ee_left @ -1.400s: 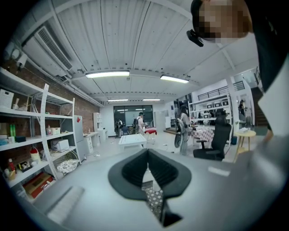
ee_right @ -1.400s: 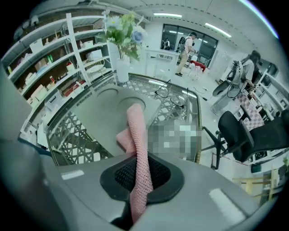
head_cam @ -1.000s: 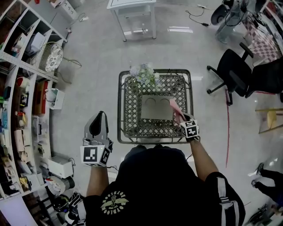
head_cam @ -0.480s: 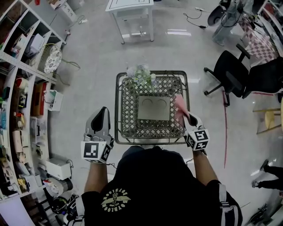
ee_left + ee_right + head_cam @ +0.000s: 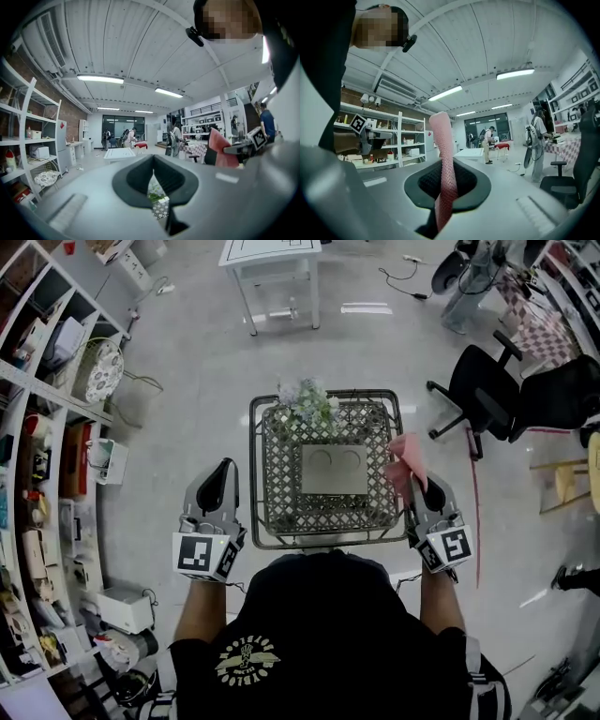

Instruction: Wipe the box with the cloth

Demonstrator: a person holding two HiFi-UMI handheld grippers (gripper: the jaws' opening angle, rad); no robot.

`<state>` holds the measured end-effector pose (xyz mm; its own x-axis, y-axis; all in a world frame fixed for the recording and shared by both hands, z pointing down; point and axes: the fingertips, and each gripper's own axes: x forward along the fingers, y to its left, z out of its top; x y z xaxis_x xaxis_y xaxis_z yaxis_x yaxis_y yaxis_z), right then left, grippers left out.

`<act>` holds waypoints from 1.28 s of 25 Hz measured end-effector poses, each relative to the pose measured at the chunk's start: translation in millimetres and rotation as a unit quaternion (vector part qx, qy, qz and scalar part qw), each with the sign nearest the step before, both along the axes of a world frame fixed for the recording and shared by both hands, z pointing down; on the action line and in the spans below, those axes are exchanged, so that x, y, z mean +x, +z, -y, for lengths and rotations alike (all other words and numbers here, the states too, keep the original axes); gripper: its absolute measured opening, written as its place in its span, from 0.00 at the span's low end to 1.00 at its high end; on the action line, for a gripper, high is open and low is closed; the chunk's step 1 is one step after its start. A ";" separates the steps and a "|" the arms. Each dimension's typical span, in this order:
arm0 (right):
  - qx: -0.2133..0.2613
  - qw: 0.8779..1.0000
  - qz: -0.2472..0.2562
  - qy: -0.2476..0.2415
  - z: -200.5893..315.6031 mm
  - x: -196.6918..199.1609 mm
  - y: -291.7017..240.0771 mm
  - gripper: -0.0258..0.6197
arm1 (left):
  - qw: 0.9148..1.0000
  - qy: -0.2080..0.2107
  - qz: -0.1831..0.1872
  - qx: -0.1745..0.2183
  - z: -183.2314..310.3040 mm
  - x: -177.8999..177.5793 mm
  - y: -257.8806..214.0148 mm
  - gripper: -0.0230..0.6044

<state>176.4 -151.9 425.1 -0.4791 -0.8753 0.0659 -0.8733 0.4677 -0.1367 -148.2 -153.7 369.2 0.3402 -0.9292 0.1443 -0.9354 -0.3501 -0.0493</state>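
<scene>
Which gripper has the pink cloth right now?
The right gripper, jaws clamped on the pink cloth. The left gripper is shut on nothing.

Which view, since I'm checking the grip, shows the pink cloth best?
The right gripper view: the cloth stands up close, pinched by the right gripper, jaws shut on it. The head view shows it small, sticking up from that gripper. The left gripper view shows only a pink patch far right.
</scene>
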 end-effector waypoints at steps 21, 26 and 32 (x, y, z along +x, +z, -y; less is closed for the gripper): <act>0.058 0.995 -0.018 0.080 -32.0 -44.9 -53.2 0.07 | 0.996 0.062 -0.035 0.052 18.8 -72.8 -7.4 0.04; 0.059 0.995 -0.019 0.080 -33.0 -51.4 -55.9 0.07 | 0.996 0.055 -0.039 0.051 14.1 -84.6 -9.6 0.04; 0.058 0.996 -0.017 0.073 -25.8 -53.0 -53.1 0.07 | 0.997 0.048 -0.039 0.049 11.6 -88.5 -7.8 0.04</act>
<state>123.4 -126.1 372.0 -0.3462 -0.9378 -0.0247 -0.9360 0.3471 -0.0585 -236.7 -165.3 361.4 0.4347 -0.9003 0.0233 -0.9002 -0.4351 -0.0157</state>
